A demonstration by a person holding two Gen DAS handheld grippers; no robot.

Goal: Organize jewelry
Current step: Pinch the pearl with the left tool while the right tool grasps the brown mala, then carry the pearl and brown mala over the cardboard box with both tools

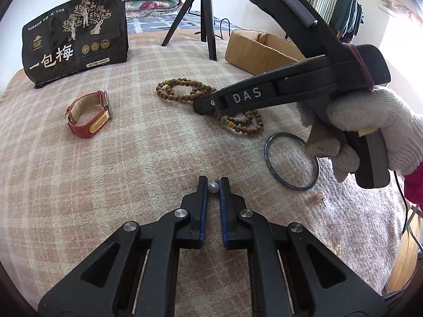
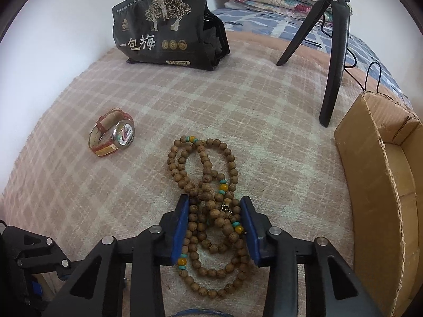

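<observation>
Cardboard box (image 2: 378, 185) apparently bare inside, so little sorted yet. Left tool (image 1: 213, 185) clamped on pearl earring (image 1: 213, 187) above blanket (image 1: 132, 158); right tool (image 2: 215, 211) apart, straddling wooden beads (image 2: 208, 198). Left on the bed: watch (image 1: 90, 115), bangle (image 1: 290, 162), second earring (image 1: 319, 196).

**Lighting and picture quality: even daylight, strong fisheye bending**

Both views are bright and evenly lit. In the left wrist view a window area (image 1: 404, 39) at the right edge is blown out to white. Shadows on the plaid blanket (image 1: 132, 158) are soft and faint. Black vignette fills the corners of both views, straight lines bow near the rims, and central detail is sharp.
</observation>
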